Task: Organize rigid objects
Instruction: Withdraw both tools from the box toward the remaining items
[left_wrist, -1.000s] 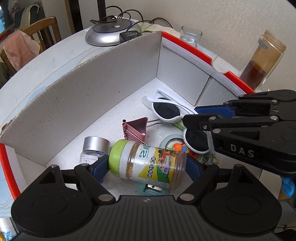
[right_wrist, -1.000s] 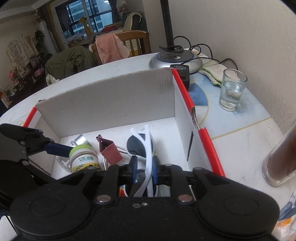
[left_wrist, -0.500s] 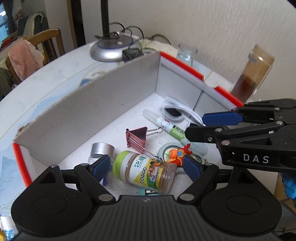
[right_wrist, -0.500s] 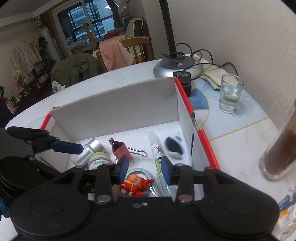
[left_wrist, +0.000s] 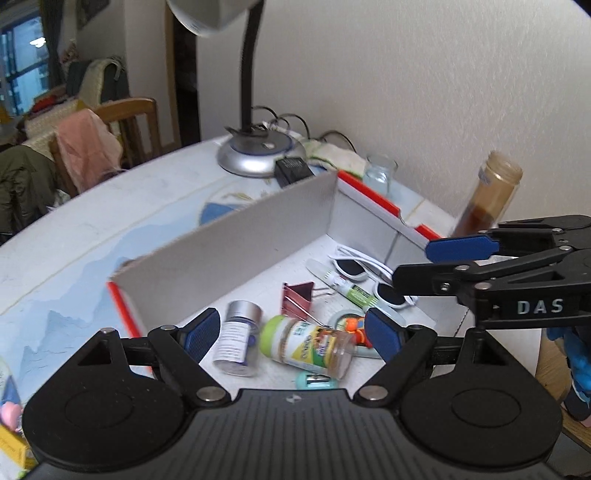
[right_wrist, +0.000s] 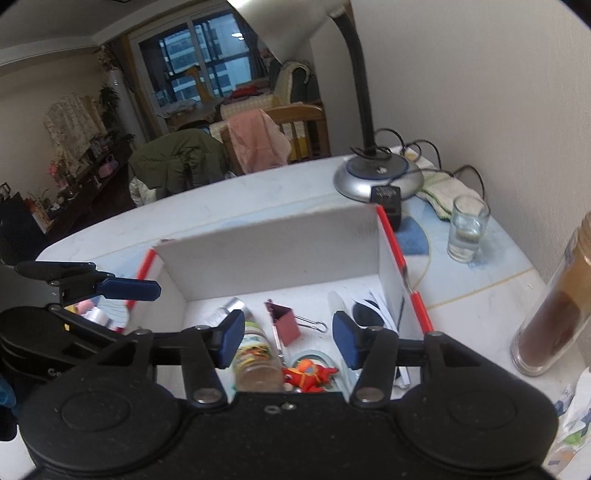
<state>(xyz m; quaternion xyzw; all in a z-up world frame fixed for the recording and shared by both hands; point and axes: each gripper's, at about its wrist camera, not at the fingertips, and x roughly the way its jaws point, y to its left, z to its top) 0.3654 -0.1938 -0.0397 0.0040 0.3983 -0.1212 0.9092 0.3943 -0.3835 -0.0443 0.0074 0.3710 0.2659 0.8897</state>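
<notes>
A white cardboard box (left_wrist: 240, 240) with red rims holds the objects. In it lie a green-lidded jar (left_wrist: 306, 347), a silver-capped bottle (left_wrist: 240, 339), a pink binder clip (left_wrist: 297, 299), a marker (left_wrist: 340, 284), white sunglasses (left_wrist: 369, 280) and an orange toy (left_wrist: 354, 328). My left gripper (left_wrist: 293, 332) hangs open above the jar and touches nothing. My right gripper (right_wrist: 288, 338) hovers over the box (right_wrist: 266, 251) with its jaws opening and nothing between them. The sunglasses (right_wrist: 369, 306) rest by the right wall. The right gripper (left_wrist: 432, 262) also shows in the left wrist view.
Behind the box stand a lamp base (right_wrist: 376, 173) with a black adapter (right_wrist: 386, 194), a cloth and a glass of water (right_wrist: 467, 229). A tall jar of brown stuff (right_wrist: 554, 317) stands right of the box. Chairs draped with clothes lie beyond the table.
My right gripper let go of the white sunglasses, spread its jaws and rose. My left gripper lifted away from the jar and tipped up, so more of the room shows.
</notes>
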